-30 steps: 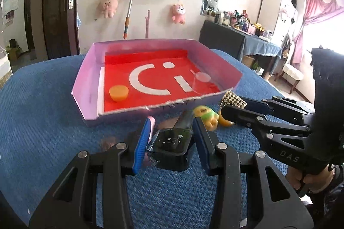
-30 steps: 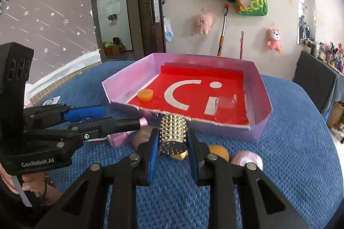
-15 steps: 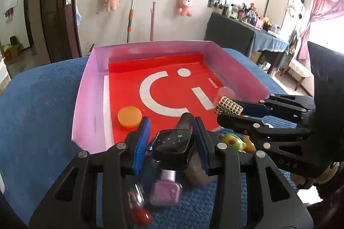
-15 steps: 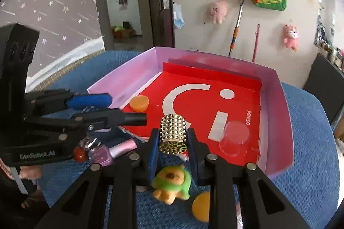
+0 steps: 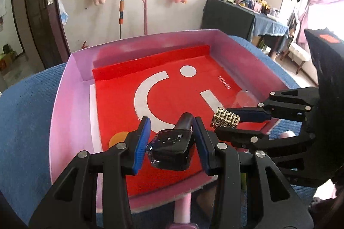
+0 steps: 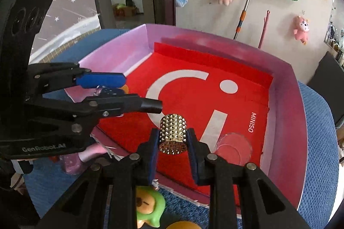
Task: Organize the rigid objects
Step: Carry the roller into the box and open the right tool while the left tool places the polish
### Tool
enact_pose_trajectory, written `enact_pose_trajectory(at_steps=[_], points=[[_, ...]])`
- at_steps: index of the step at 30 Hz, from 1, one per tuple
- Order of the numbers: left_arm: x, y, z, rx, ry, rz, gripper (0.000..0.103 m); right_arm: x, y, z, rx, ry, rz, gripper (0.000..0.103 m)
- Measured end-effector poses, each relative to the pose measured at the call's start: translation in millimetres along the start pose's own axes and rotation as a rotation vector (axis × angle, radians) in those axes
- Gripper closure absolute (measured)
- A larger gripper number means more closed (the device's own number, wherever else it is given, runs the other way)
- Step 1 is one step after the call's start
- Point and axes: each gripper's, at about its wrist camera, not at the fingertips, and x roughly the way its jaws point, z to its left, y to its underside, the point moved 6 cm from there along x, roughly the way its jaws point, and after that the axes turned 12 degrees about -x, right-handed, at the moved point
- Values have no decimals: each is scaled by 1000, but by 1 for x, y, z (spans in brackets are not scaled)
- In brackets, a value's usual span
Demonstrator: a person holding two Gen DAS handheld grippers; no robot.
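Here, over the near-left part of the shallow pink cardboard tray with the red printed floor (image 5: 64, 104), the left claw (image 5: 169, 138) pinches a black glass bottle speckled with small stars (image 5: 169, 150), its dark cap pointing away from the camera; the bottle hangs above the tray floor. A flat round orange lid (image 5: 117, 138) lies on the red floor just left of that claw, partly hidden by its finger. To the right, the right claw (image 6: 173, 138) is pressed onto a gold studded cylinder (image 6: 173, 132), also above the red floor. Farther right, a clear plastic cup (image 6: 234, 148) lies inside the tray near its right wall. A green and yellow toy figure (image 6: 149, 208) sits on the blue textured surface (image 6: 318, 143) outside the near wall.
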Motion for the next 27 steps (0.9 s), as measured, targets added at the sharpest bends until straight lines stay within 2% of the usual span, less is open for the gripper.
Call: enact_pose_trajectory(at_steps=[9, 13, 27], points=[[25, 4, -1, 33, -13, 69, 65, 16, 3, -6, -11, -19, 67, 76], [30, 7, -4, 61, -26, 83, 65, 21, 4, -7, -14, -21, 80, 76], [39, 14, 0, 65, -56, 152, 64, 25, 7, -7, -18, -24, 104, 76]])
